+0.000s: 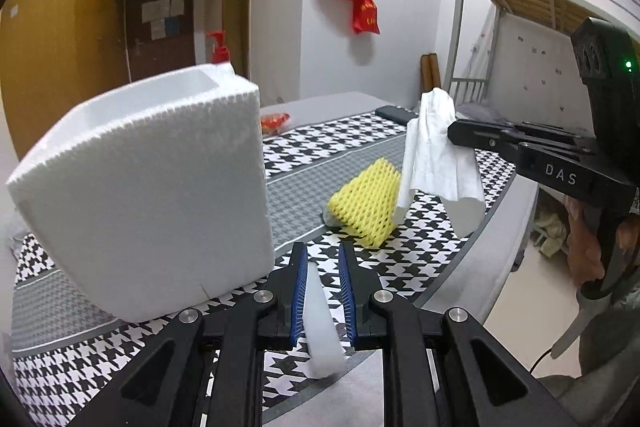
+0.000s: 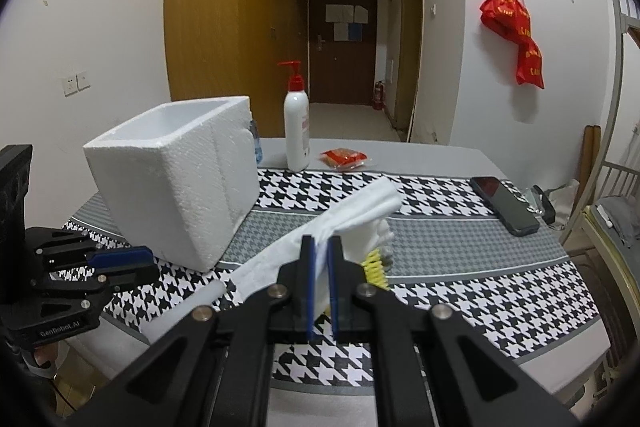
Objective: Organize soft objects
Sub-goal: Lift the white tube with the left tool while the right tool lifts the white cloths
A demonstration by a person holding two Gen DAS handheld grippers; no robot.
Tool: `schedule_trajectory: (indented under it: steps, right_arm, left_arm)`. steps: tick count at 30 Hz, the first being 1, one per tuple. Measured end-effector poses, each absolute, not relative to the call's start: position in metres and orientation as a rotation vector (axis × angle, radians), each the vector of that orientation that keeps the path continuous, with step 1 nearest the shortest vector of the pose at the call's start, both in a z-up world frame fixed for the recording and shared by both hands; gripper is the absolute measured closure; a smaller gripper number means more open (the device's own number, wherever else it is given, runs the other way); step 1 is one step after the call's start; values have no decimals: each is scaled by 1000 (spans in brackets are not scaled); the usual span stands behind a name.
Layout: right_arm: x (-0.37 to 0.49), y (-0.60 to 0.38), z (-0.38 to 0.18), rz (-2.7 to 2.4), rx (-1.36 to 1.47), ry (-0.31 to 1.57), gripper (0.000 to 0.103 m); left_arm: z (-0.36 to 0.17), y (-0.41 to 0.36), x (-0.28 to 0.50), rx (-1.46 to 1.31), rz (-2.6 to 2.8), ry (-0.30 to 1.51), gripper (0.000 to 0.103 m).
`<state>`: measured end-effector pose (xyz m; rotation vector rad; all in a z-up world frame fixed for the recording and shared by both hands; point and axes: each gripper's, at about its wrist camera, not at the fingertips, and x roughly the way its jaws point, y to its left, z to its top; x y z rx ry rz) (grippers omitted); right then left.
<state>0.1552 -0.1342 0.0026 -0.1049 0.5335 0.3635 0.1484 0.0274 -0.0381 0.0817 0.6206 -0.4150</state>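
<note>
My right gripper (image 2: 320, 247) is shut on a white cloth (image 2: 352, 215) and holds it in the air above the table; from the left wrist view the cloth (image 1: 436, 155) hangs from the right gripper (image 1: 454, 133). A yellow foam net (image 1: 366, 203) lies on the houndstooth mat under the cloth. My left gripper (image 1: 323, 255) is open, low over the mat, with a white foam strip (image 1: 320, 327) lying between its fingers. A white styrofoam box (image 1: 148, 187) stands open-topped just left of it; the box also shows in the right wrist view (image 2: 176, 179).
A pump bottle (image 2: 297, 123), a red packet (image 2: 344, 158) and a black phone (image 2: 504, 205) sit toward the back and right of the table (image 2: 440, 155). A bunk bed (image 1: 532, 11) stands to the right. The table's front edge is close below both grippers.
</note>
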Motion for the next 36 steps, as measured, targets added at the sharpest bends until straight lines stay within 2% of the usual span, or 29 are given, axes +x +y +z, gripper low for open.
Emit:
schedule_trajectory:
  steps: [7, 8, 11, 12, 29, 34, 36]
  right_arm:
    - [146, -136, 4, 379, -98, 521, 95]
    - [145, -136, 4, 382, -95, 521, 95]
    - [142, -136, 2, 388, -89, 521, 95]
    - [142, -137, 1, 390, -87, 523, 95]
    - [131, -145, -3, 420, -63, 520, 95]
    - [130, -150, -4, 427, -54, 521, 95]
    - [129, -152, -3, 427, -51, 520, 95]
  left_arm:
    - [-56, 26, 145, 93, -397, 698, 84]
    - [-59, 25, 145, 99, -384, 707, 76]
    - [-67, 22, 146, 89, -337, 725, 39]
    - [-70, 21, 146, 85, -323, 721, 35]
    - [-106, 9, 161, 16, -175, 808, 35]
    - [-111, 1, 162, 44, -150, 822, 49]
    - [-111, 2, 162, 55, -130, 819, 57]
